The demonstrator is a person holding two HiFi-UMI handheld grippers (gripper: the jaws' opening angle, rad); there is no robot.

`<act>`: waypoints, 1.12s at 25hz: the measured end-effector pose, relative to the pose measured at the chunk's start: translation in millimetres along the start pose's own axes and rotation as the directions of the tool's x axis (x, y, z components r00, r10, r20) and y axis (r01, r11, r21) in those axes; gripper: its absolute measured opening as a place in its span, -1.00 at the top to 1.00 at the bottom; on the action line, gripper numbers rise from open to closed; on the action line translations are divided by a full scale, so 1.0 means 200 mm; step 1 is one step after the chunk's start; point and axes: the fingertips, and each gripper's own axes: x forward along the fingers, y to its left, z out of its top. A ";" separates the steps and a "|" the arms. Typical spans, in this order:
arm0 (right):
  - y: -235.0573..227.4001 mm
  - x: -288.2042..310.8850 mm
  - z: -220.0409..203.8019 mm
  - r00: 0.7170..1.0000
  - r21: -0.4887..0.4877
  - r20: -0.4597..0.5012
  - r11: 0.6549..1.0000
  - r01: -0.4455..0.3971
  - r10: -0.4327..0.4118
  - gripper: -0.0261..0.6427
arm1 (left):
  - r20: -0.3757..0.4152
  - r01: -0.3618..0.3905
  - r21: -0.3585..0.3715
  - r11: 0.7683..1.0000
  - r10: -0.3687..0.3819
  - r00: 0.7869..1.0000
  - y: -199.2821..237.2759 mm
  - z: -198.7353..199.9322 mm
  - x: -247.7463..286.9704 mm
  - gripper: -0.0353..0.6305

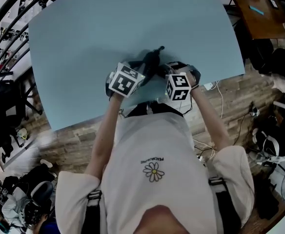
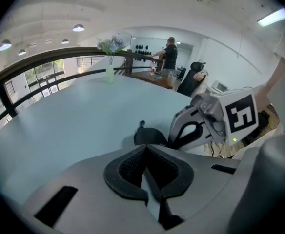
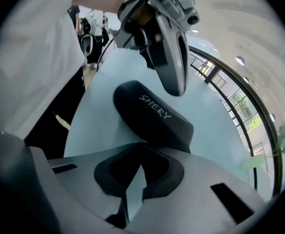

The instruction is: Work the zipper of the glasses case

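Note:
A dark glasses case (image 1: 151, 62) lies on the pale blue table (image 1: 108, 28) between my two grippers, near the table's front edge. In the right gripper view the case (image 3: 152, 115) shows white lettering. Its near edge sits right at the tips of my right gripper (image 3: 140, 147), whose pads are pressed together there. In the left gripper view the case (image 2: 150, 136) appears end-on just past my left gripper (image 2: 145, 152), which is shut with nothing seen between its pads. A small zip pull (image 2: 142, 125) sticks up beyond the case. The right gripper's body (image 2: 215, 121) stands close behind it.
The table's front edge (image 1: 147, 101) runs just under the grippers, with the person's torso right behind it. A vase with flowers (image 2: 110, 57) stands at the far side of the table. A railing (image 2: 45, 65) curves round the table.

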 end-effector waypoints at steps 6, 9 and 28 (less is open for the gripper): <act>-0.21 -0.06 -0.23 0.989 0.083 -0.096 0.989 0.122 -0.114 0.90 | 0.047 0.113 0.096 0.989 -0.118 0.992 -0.19 0.11 0.05 0.85; -0.22 -0.06 -0.22 0.988 0.097 -0.082 0.986 0.135 -0.127 0.90 | -0.004 0.151 0.173 0.973 -0.152 0.988 -0.30 0.11 0.15 0.85; -0.04 -0.14 -0.24 0.996 0.172 -0.079 0.984 0.050 -0.037 0.90 | -0.053 0.123 0.241 0.963 -0.114 0.992 -0.35 0.10 0.23 0.85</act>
